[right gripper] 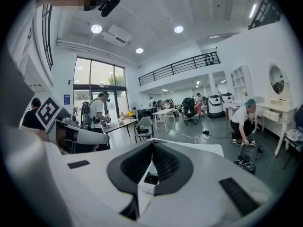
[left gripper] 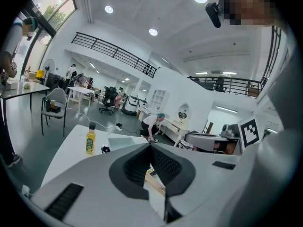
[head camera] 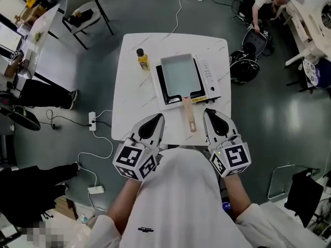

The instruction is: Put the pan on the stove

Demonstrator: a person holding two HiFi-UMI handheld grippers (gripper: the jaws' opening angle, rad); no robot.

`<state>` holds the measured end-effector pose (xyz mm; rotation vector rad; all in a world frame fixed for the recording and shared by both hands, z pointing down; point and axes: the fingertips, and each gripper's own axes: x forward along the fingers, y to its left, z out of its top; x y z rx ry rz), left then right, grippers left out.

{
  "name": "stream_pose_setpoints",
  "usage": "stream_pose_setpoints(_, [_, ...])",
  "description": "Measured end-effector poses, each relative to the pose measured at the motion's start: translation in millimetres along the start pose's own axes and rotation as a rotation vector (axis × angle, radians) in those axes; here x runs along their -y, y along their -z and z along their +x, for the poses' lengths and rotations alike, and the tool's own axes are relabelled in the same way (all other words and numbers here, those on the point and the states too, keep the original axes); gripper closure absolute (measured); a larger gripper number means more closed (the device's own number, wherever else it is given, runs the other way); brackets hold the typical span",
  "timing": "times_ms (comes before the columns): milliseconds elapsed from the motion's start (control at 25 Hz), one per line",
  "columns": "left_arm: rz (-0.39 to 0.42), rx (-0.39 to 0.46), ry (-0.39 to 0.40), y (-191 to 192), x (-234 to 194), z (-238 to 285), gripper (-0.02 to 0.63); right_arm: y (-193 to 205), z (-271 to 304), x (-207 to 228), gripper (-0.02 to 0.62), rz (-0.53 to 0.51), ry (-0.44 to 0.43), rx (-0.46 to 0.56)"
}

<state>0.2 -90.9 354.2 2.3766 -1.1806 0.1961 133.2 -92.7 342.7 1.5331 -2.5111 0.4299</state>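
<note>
Pan (head camera: pixel 180 76): rectangular, seated on the stove (head camera: pixel 209 79) at the right half of the white desk (head camera: pixel 129 87). Its wooden handle (head camera: pixel 189 115) projects toward the desk's near edge. An oil bottle (head camera: pixel 142 59) stands upright just left of the stove.

Left gripper (head camera: pixel 156 119): jaws closed together, nothing between them, positioned at the near edge, left of the handle and clear of it.

Right gripper (head camera: pixel 209 113): jaws likewise closed and empty, right of the handle, not touching it.
</note>
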Motion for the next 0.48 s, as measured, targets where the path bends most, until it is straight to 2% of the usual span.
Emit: stream_pose_setpoints(480, [-0.004,0.008,0.012,0.0,-0.6,-3.4,0.606,-2.0,-4.3,-4.3,0.591,-0.016,0.019,0.001])
